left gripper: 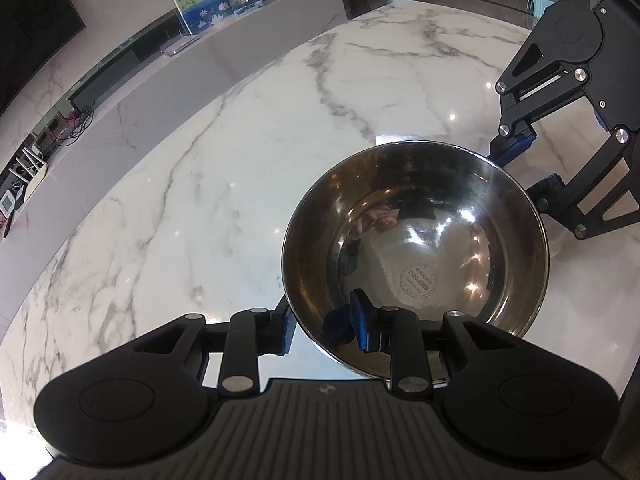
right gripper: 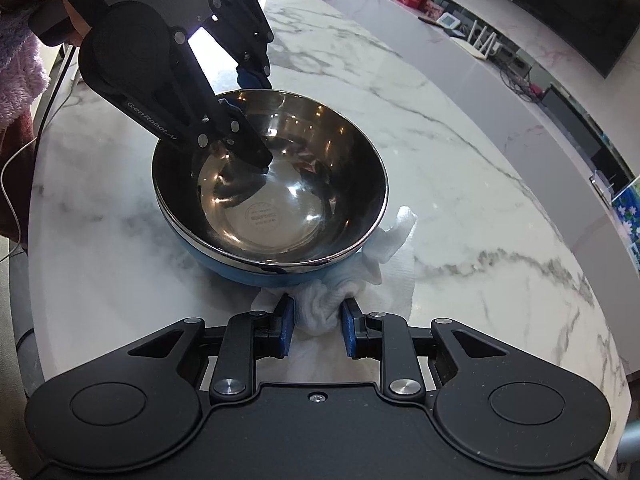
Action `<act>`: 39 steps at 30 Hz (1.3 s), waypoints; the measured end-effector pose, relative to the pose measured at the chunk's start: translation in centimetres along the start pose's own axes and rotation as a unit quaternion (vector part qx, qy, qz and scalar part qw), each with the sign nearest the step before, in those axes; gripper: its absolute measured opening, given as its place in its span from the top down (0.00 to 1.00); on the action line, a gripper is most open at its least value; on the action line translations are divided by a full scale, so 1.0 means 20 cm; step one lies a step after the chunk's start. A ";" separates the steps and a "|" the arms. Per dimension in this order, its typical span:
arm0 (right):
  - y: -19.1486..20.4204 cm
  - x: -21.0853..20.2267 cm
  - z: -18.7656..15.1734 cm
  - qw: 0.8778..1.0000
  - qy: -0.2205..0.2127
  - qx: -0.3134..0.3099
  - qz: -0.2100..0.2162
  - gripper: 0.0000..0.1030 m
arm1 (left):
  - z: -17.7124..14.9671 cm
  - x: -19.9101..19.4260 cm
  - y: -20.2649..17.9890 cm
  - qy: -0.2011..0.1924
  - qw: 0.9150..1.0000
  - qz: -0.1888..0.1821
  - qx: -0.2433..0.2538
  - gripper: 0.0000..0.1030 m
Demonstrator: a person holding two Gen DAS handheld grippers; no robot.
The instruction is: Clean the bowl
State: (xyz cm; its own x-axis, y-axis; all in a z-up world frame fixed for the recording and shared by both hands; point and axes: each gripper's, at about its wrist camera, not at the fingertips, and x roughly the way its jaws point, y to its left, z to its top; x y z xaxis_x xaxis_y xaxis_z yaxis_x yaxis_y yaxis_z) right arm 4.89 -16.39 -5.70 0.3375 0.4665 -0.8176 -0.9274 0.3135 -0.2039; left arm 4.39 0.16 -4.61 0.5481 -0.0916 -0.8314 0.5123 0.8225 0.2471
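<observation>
A white marble table (right gripper: 460,184) carries a steel bowl (right gripper: 276,184) with a blue outer shell, standing upright near the table's near edge. The left gripper (left gripper: 326,330) straddles the bowl's rim, one finger inside and one outside, jaws narrow; whether the pads press the wall cannot be told. The right gripper (right gripper: 316,322) pinches a crumpled white paper towel (right gripper: 324,308) lying just beside the bowl.
</observation>
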 end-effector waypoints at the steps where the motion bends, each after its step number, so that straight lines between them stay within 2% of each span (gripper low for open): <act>1: -0.01 0.00 0.00 1.000 -0.001 0.004 0.002 0.78 | 0.00 0.00 0.00 0.001 1.000 0.000 0.002 0.71; 8: -0.12 -0.12 -0.01 0.997 -0.020 0.069 0.012 0.78 | 0.02 0.02 0.01 0.014 0.999 -0.022 0.022 0.69; 12: -0.17 -0.20 -0.03 0.991 -0.046 0.115 0.040 0.78 | 0.01 0.03 0.04 0.006 1.000 -0.028 -0.005 0.69; 15: -0.16 -0.23 -0.04 0.990 -0.050 0.124 0.048 0.78 | 0.02 0.04 0.04 0.003 0.999 -0.026 -0.021 0.69; 28: 0.00 -0.11 0.02 0.992 0.003 0.124 -0.014 0.78 | 0.03 0.04 0.04 -0.006 0.999 -0.018 -0.047 0.69; 34: 0.07 -0.11 0.04 0.987 0.018 0.152 -0.040 0.78 | 0.04 0.04 0.05 -0.006 0.998 -0.015 -0.064 0.69; 39: 0.11 -0.22 0.02 0.978 0.001 0.205 -0.045 0.78 | 0.03 0.04 0.05 -0.003 0.998 -0.014 -0.067 0.69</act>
State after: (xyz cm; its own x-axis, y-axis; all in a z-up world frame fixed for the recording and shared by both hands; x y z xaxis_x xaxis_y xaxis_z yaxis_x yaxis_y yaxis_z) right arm 1.49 -17.46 -2.22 0.4141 0.4209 -0.8071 -0.7517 0.6582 -0.0424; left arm 5.71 0.48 -4.67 0.5394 -0.1195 -0.8335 0.4345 0.8874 0.1539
